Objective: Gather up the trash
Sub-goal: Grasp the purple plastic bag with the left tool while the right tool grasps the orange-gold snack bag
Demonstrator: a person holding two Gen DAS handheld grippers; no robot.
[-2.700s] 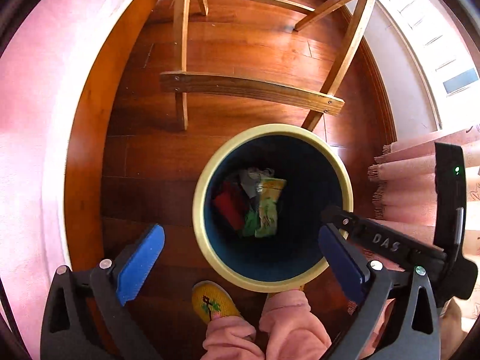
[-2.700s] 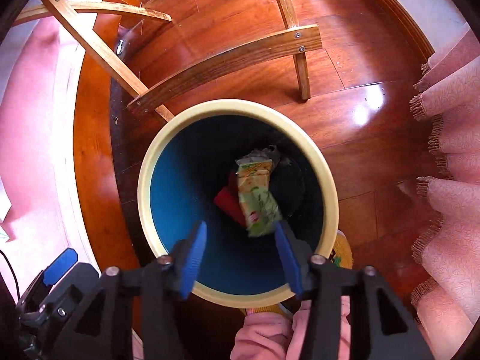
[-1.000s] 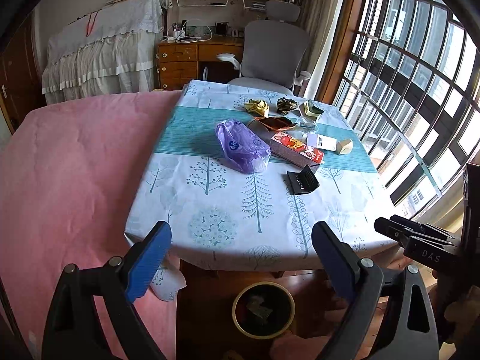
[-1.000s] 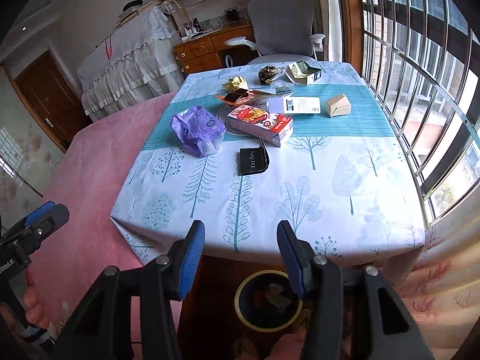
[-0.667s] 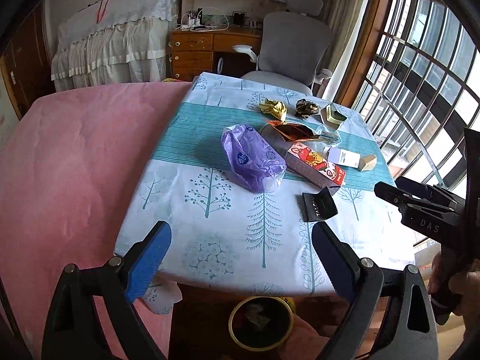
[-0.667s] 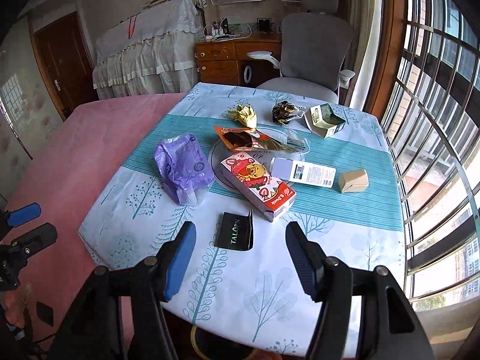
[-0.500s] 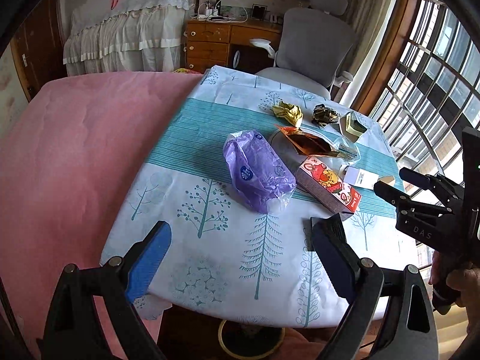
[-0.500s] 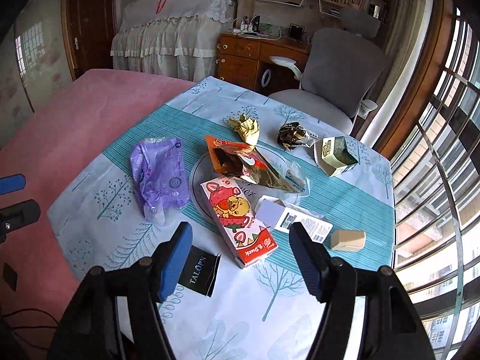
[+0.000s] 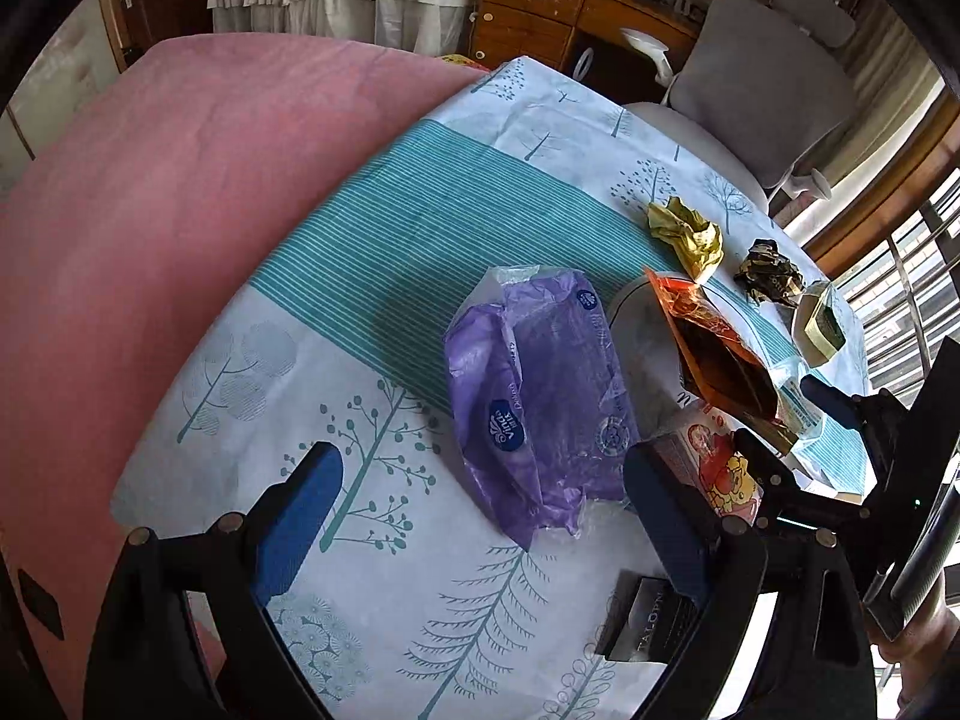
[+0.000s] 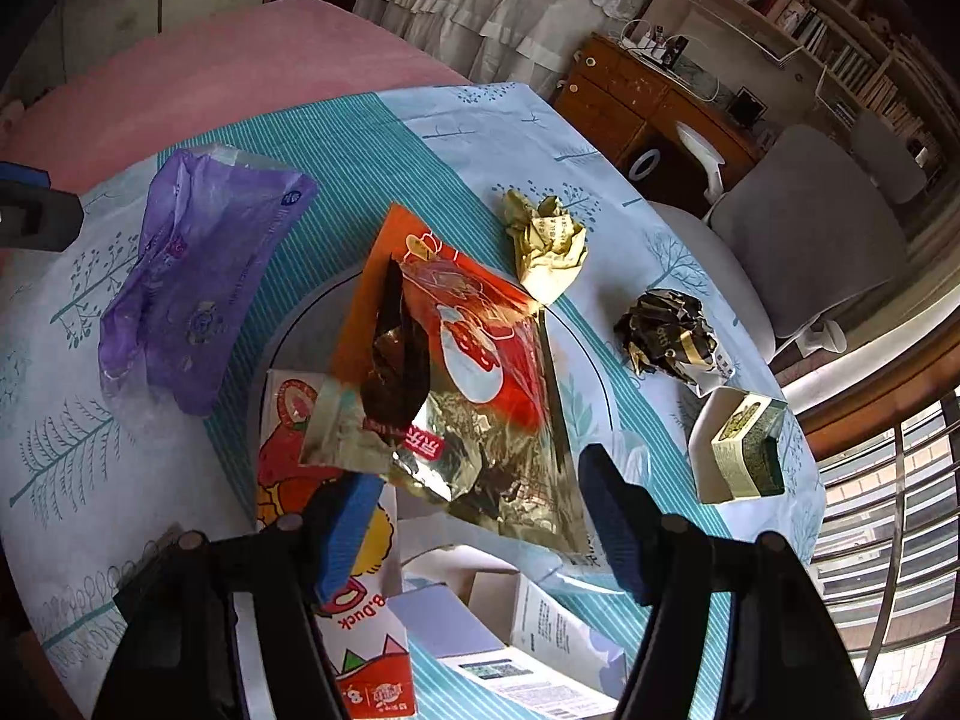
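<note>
Both grippers hover over the tabletop (image 9: 420, 222) with jaws wide and holding nothing. The left gripper (image 9: 480, 516) frames the near end of the purple plastic wrapper (image 9: 540, 396), with a small black packet (image 9: 651, 630) nearest, by its right finger. The right gripper (image 10: 480, 516) sits above the near edge of the orange foil bag (image 10: 468, 372), which overlaps the red cartoon carton (image 10: 360, 630) on its left. Farther off lie a crumpled yellow paper (image 10: 549, 246), a crumpled black-and-gold wrapper (image 10: 669, 336) and an open small box (image 10: 741, 450) at right.
</note>
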